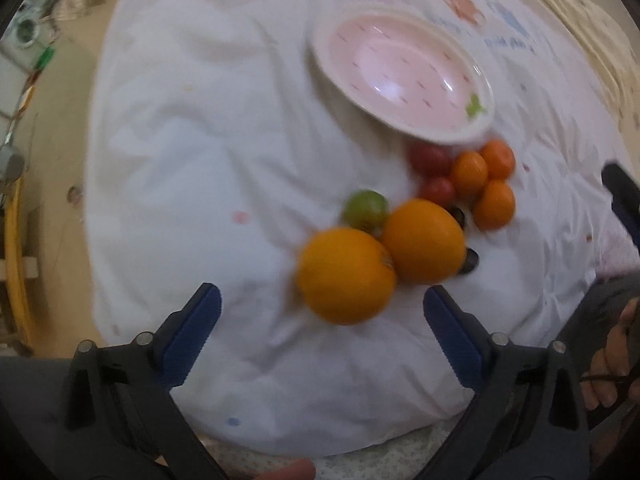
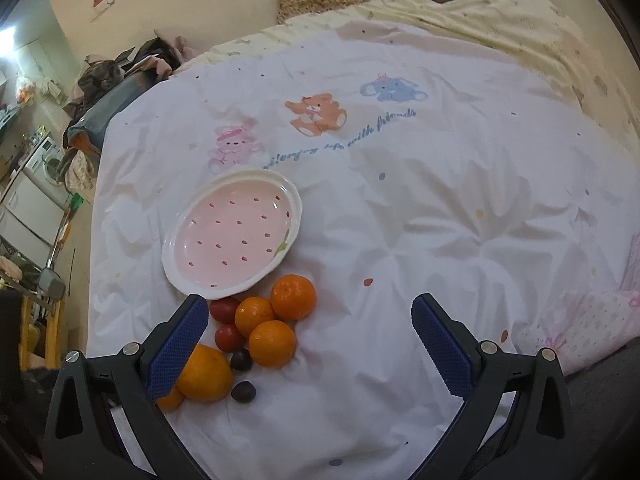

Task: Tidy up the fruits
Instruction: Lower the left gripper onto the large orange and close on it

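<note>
A pink plate [image 1: 392,72] with a white rim lies empty on the white quilt, also in the right wrist view as the plate [image 2: 232,236]. Just below it sits a cluster of fruit: two large oranges [image 1: 346,276] [image 1: 424,240], a green fruit [image 1: 366,210], red tomatoes [image 1: 430,158], three small mandarins [image 1: 470,172] and two dark plums [image 1: 470,260]. My left gripper [image 1: 322,294] points down, open, its blue pads either side of the nearest large orange without touching it. My right gripper [image 2: 310,300] hangs open above the quilt, right of the mandarins [image 2: 272,343] and the large orange [image 2: 204,374].
The quilt [image 2: 400,208] with printed cartoon animals covers a bed; its left edge drops to the floor. A heap of clothes [image 2: 120,76] lies at the far left corner. A person's hand [image 1: 612,360] shows at the right of the left wrist view.
</note>
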Motion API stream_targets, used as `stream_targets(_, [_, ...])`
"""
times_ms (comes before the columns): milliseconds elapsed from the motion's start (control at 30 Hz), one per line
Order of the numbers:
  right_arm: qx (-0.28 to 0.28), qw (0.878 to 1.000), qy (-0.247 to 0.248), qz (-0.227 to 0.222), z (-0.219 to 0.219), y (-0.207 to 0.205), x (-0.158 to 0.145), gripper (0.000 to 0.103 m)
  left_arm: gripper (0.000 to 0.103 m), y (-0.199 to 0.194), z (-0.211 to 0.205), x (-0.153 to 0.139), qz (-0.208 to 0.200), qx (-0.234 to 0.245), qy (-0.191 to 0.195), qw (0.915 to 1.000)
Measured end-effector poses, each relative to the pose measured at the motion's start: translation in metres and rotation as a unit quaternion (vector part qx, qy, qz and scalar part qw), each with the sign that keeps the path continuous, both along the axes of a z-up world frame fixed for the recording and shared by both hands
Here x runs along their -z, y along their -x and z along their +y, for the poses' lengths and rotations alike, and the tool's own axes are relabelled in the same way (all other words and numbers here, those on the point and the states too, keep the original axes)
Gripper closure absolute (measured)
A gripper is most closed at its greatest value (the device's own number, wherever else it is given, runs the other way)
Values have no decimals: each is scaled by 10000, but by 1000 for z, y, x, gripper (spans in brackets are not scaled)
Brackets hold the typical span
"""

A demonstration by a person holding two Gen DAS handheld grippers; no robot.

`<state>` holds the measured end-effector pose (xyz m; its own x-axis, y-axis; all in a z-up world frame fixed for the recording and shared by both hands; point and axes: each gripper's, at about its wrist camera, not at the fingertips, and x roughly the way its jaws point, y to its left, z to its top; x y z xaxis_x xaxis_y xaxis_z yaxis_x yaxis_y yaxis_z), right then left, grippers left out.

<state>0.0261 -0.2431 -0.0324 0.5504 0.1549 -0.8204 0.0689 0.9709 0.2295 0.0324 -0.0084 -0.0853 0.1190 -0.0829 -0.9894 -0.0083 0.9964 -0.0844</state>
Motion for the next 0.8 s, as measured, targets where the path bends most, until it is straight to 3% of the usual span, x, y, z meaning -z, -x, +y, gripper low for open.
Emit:
stream_targets(67, [-9, 10000, -2, 13, 0, 0, 0, 0, 16, -2, -9, 10, 72, 122, -115, 9998])
stream_targets(167, [-6, 10000, 42, 33, 0, 0, 1, 0, 19, -5, -16, 25, 258, 319, -246, 9989])
stream_targets(433, [56, 9999, 58, 118, -2, -1, 5, 0, 36, -5, -16, 34, 319, 460, -168, 9983])
stream_targets(467, [40, 9999, 70, 119, -1, -2, 5, 0, 45, -5, -17, 34, 307, 479, -99, 9983])
stream_targets(633, [-56, 9998, 159, 73, 2, 1, 5, 0, 49, 1, -18, 29, 239, 461, 18, 9986])
stream_targets(800, [-9, 9999, 102, 127, 1, 2, 4, 0, 50, 12, -15, -5, -90, 495, 60, 9987])
